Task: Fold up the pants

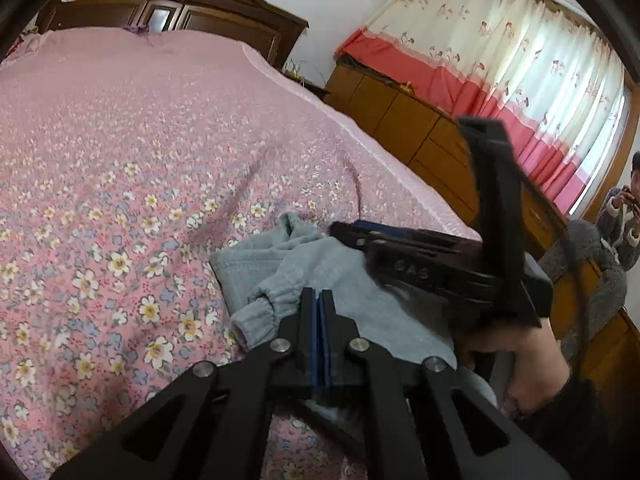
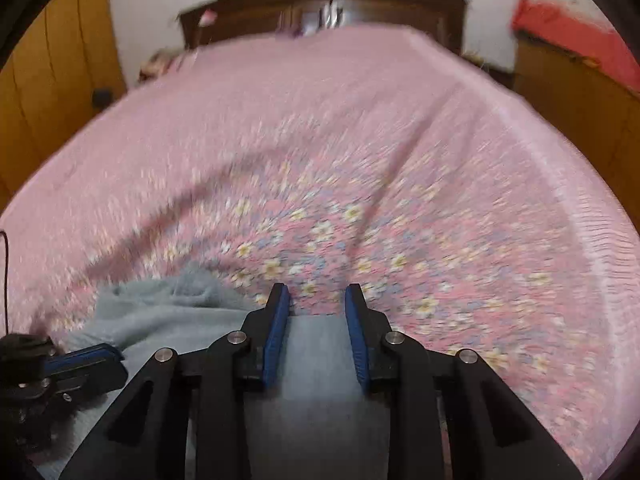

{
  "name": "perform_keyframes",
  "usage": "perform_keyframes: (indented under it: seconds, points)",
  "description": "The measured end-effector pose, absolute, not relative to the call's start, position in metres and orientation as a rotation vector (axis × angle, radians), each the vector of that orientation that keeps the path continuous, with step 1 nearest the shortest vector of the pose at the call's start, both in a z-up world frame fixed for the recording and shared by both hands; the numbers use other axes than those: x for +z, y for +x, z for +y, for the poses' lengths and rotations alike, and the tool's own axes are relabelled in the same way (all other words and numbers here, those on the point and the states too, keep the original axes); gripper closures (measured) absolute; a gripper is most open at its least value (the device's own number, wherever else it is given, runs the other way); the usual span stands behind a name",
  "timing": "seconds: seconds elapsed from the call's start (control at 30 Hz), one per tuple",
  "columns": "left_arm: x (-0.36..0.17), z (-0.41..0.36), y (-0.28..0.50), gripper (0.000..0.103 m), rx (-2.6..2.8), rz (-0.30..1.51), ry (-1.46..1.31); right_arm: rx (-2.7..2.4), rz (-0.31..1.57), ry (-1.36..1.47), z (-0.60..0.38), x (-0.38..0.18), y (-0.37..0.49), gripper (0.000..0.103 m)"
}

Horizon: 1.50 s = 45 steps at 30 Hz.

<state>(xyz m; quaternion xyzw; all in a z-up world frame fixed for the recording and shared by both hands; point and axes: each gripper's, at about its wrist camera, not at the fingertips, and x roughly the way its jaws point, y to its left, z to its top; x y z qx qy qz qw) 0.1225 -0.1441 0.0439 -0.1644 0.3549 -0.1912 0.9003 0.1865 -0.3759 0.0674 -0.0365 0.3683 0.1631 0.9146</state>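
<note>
Grey pants (image 1: 332,276) lie bunched on the pink floral bedspread (image 1: 120,160) near the bed's front edge, one elastic cuff (image 1: 260,320) turned toward me. My left gripper (image 1: 319,300) is shut just above the grey cloth; I cannot tell if cloth is pinched between its pads. My right gripper (image 2: 318,300) is open, its blue pads (image 2: 276,336) either side of a flat strip of the pants (image 2: 316,360). It also shows in the left wrist view (image 1: 420,256), resting over the pants on the right. The right wrist view is blurred.
A dark wooden headboard (image 1: 172,8) stands at the far end of the bed. Wooden cabinets (image 1: 400,112) and a red-and-white curtain (image 1: 500,60) run along the right side. A person (image 1: 620,216) sits at the far right. The bedspread (image 2: 320,140) stretches ahead.
</note>
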Motion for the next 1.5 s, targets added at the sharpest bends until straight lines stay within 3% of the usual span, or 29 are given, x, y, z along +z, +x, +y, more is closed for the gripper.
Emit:
perform_keyframes:
  seconds: [0.17,0.23,0.57,0.8,1.0,1.3,1.5]
  points:
    - [0.052,-0.140,0.104,0.100,-0.249,0.637,-0.358,0.287,0.755,-0.011,-0.392,0.068,0.176,0.073]
    - [0.044,-0.128,0.110,0.076,-0.194,0.660,-0.418,0.264,0.735,0.009,-0.400,0.075,0.161,0.072]
    - [0.037,-0.137,0.130,0.075,-0.243,0.708,-0.485,0.203,0.820,0.249,-0.457,0.069,0.039,0.069]
    - [0.054,-0.119,0.124,0.076,-0.154,0.745,-0.392,0.007,0.857,0.083,-0.422,0.089,-0.013,0.061]
    - [0.091,-0.100,0.060,0.075,-0.105,0.783,-0.168,0.053,0.832,0.074,-0.391,0.109,-0.063,0.061]
    - [0.142,-0.075,-0.055,0.061,-0.205,0.802,-0.097,0.129,0.815,0.116,-0.335,0.115,-0.114,0.061]
    - [0.122,-0.075,-0.122,0.053,-0.204,0.804,-0.038,0.159,0.842,0.163,-0.308,0.079,-0.150,0.061]
